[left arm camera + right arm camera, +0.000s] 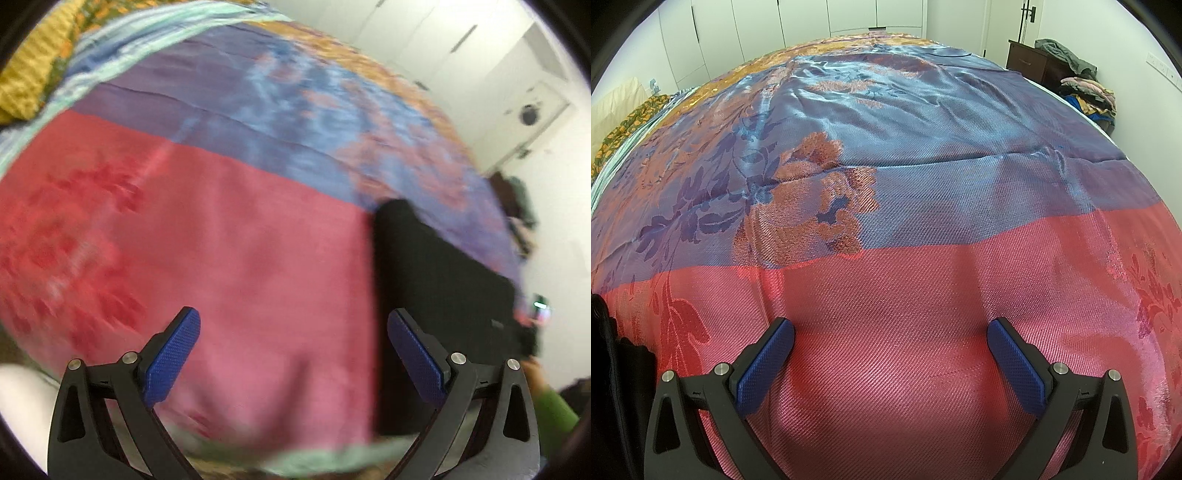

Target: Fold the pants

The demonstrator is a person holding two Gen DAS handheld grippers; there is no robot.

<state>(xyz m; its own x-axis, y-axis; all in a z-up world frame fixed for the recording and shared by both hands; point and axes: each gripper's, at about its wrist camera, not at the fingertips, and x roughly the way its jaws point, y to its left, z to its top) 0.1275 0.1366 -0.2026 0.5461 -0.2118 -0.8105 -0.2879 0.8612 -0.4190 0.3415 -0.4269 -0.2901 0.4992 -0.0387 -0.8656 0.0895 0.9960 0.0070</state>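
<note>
Both tools gape wide and empty over the bed (886, 280): the left tool (293, 354), the right tool (890, 362). The black pants (436, 295) lie flat on the bedspread between them. They look soft and floppy; the waistband edge seems the best place to pinch.

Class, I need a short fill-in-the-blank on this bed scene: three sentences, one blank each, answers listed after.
1. Both the left gripper and the right gripper are ____.
2. The pants are ____ in colour.
3. The pants lie on the bedspread's ____ band.

Answers: open; black; red
</note>
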